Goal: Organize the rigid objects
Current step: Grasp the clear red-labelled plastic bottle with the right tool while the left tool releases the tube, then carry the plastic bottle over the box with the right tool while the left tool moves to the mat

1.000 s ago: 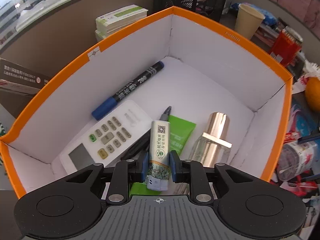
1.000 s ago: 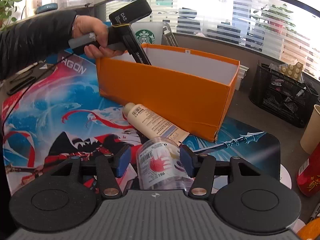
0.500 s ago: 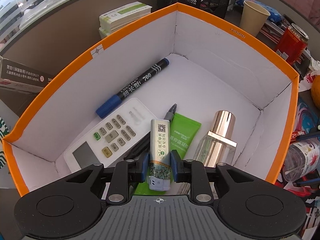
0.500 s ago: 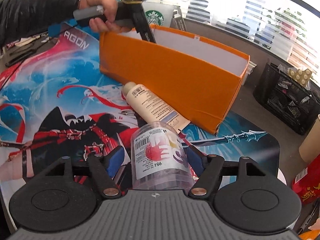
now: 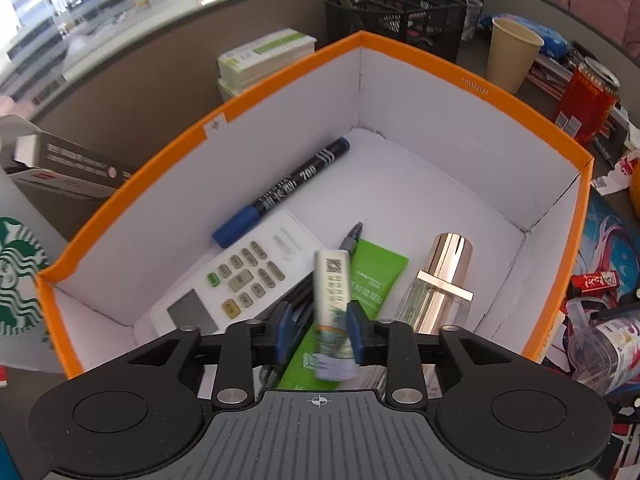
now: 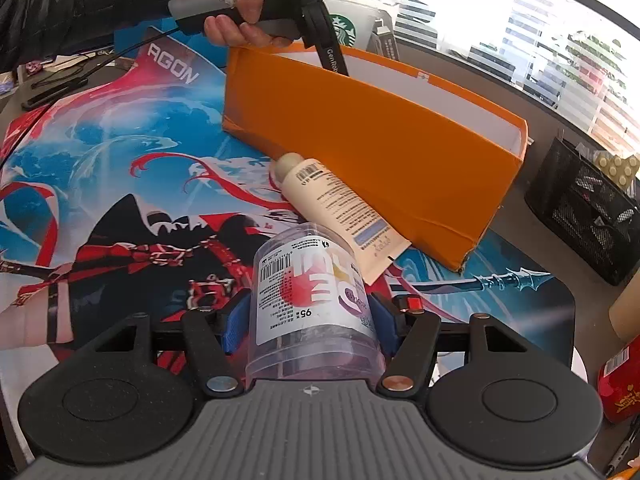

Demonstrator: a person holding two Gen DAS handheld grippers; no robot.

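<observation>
Left gripper (image 5: 320,334) spread over the orange box (image 5: 472,92); small white tube (image 5: 333,312) motion-blurred, tilted between the pads, grip unclear. Right gripper (image 6: 310,326) pinching clear cup (image 6: 314,304) above mat; base hidden.

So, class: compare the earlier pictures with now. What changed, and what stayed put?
The left gripper has opened, and the small white tube, now blurred, tilts loose over the orange box. The right gripper has lifted its clear plastic jar higher. The marker, calculator and perfume bottle stayed.
</observation>
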